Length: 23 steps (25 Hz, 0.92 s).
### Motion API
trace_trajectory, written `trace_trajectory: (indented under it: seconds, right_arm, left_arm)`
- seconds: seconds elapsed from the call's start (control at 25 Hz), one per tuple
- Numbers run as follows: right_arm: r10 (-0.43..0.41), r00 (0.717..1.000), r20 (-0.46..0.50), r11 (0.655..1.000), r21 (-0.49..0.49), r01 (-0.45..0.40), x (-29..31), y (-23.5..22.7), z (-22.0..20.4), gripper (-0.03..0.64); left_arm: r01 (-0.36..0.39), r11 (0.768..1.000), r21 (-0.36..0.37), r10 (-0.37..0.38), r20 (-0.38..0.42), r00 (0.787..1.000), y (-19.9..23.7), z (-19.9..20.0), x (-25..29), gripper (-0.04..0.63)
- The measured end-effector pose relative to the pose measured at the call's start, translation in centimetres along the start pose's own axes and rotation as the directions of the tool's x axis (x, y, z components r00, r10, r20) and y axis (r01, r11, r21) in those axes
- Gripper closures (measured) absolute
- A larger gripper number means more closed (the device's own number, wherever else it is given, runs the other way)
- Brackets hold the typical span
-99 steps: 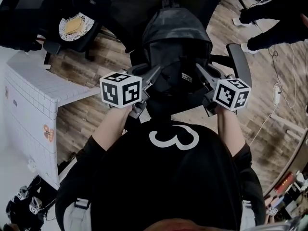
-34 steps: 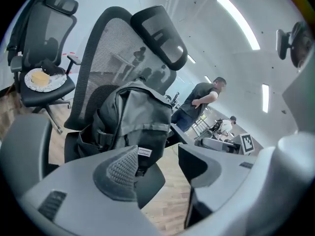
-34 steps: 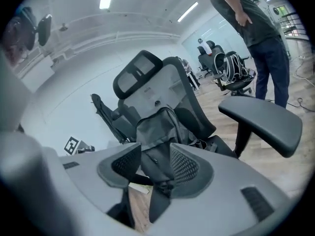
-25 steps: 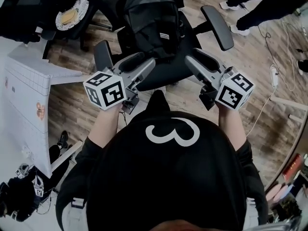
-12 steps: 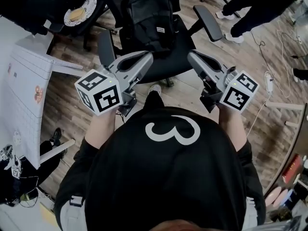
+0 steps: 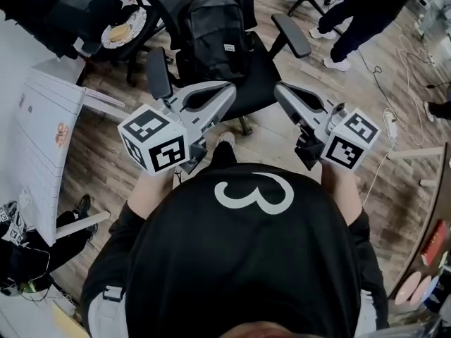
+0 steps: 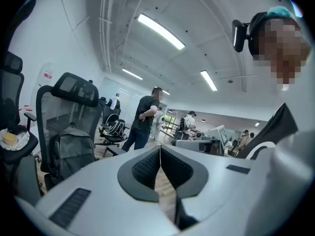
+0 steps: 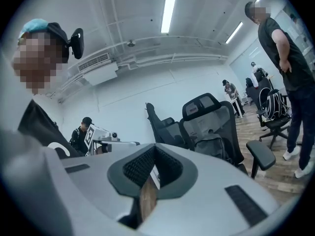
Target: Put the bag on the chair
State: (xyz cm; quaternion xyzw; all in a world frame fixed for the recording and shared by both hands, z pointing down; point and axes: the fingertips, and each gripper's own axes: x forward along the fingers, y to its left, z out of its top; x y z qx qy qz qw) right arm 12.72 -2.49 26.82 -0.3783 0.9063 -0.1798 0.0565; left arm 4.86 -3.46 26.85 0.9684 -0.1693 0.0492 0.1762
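- Far left in the head view, a white panel [image 6: 42,139] runs off the edge, so its full shape is not shown.
- Beyond it, a plate [image 6: 125,28] sits on a second dark chair. The pale food on it is too small to identify.
- Left of centre, the left gripper [image 6: 231,90] hangs in front of the seat, apart from it. Its jaws have just been closing and now meet tip to tip with nothing between them, as the left gripper view [image 7: 160,151] plainly shows.
- At centre, the bag [image 6: 215,34] stands on the seat of the chair [image 6: 255,83], leaning on the backrest. It is upright, its long axis runs up along the backrest, and its front pocket faces the grippers.
- The chair's base is mostly hidden under the seat. Each gripper view shows only the bag's upper part [image 7: 74,149] [image 8: 210,146], with the rest behind the gripper body.
- Right of centre, the right gripper [image 6: 280,90] also hangs clear of the seat. Its jaws have just been closing and are pressed together on nothing [image 8: 155,154].
- Upper right, a standing person [image 6: 359,13] is cut off by the frame's top.
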Motion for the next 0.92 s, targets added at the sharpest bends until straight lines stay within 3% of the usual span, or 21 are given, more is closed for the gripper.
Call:
trace_trajectory:
  seconds: [0.48, 0.92]
  right_arm:
    - [0.027, 0.999, 0.024, 0.999, -0.041, -0.026, -2.2, 3.8, 0.9, 0.592]
    - [0.052, 0.998, 0.040, 0.997, -0.057, -0.049, -4.0, 5.2, 2.5, 0.592]
  left_arm:
    - [0.014, 0.995, 0.101, -0.012, -0.022, 1.000, -4.8, 0.6, -0.2, 0.578]
    - [0.001, 0.993, 0.114, 0.001, -0.019, 1.000, -7.2, 1.9, 0.2, 0.578]
